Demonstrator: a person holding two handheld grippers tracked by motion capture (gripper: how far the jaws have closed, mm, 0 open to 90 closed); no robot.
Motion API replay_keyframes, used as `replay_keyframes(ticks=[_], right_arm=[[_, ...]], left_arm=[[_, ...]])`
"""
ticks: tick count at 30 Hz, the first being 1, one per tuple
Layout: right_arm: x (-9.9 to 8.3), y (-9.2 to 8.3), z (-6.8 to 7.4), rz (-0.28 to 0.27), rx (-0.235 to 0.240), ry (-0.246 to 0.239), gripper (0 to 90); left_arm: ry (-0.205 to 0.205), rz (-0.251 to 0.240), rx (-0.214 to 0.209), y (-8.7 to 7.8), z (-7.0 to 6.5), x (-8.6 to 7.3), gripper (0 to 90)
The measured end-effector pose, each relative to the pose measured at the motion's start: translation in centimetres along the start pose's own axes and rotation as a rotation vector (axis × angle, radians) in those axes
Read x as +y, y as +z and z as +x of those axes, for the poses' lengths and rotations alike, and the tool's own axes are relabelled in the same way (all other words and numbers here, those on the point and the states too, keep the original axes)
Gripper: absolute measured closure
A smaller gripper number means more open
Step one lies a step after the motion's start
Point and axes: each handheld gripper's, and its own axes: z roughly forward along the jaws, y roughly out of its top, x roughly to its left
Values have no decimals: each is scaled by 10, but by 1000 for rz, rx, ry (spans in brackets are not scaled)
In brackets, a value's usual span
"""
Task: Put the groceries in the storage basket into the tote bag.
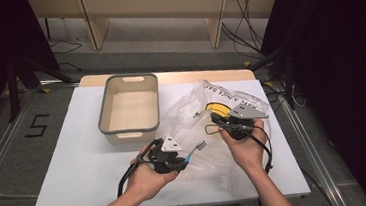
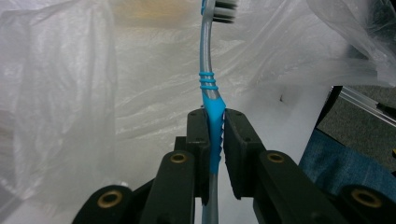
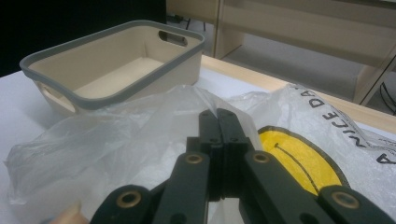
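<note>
A dim room with pale wooden furniture at the back; in front of it a white table (image 1: 76, 162) carries everything. Taking the bag as the landmark: the clear plastic bag (image 1: 198, 126), printed with a yellow smiley and black lettering, lies crumpled over the right half of the table. Just left of the bag, touching or nearly touching its edge, stands a beige bin (image 1: 102, 112) with a grey rim, and nothing in it.

The right gripper (image 3: 218, 116) sits on top of the bag near its printed face, jaws pressed together. In its own view a fold of the film rises right at the tips, so it looks to be pinching the bag's edge, though the plastic is too clear for me to be sure the film is actually caught. The left gripper (image 2: 215, 121) is at the bag's near-left side, jaws pinching the blue grip of a toothbrush (image 2: 211, 93). The brush's clear neck and bristle head point away from the jaws, towards the bag's loose folds.

My reading is that the step in hand is bagging the toothbrush: one hand holds the bag, the other carries the brush up to it. The brush is outside the bag as far as I can judge, with film behind it rather than around it.

The next move calls for a real opening. The right gripper should lift its fold so the mouth gapes, then the left should steer the bristle end in first, low and along the table, and let go only once the handle is past the lip.
</note>
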Motion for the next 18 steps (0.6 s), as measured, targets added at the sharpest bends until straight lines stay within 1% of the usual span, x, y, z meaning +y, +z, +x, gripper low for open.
replay_keyframes(ticks=[1,4,7,9,11,14,16,18], right_arm=[[0,0,0,-1,1,-2,900],[1,-1,2,-3,2,-2,900],[3,-1,2,-9,7,-2,900],[4,-2,3,-12,7,-3,900],[5,-3,3,-17,8,-4,900],[6,-4,4,-18,11,-6,900],[6,-4,4,-20,10,-7,900],[6,-4,5,-22,13,-7,900]], left_arm=[[-3,2,-4,3,-1,1,805],[4,14,5,10,-1,3,805],[-4,27,15,18,0,7,805],[-1,36,32,22,2,10,805],[-18,38,42,27,3,13,805],[-17,57,63,32,5,17,805],[-25,55,65,35,5,21,805],[-11,54,83,37,4,26,805]])
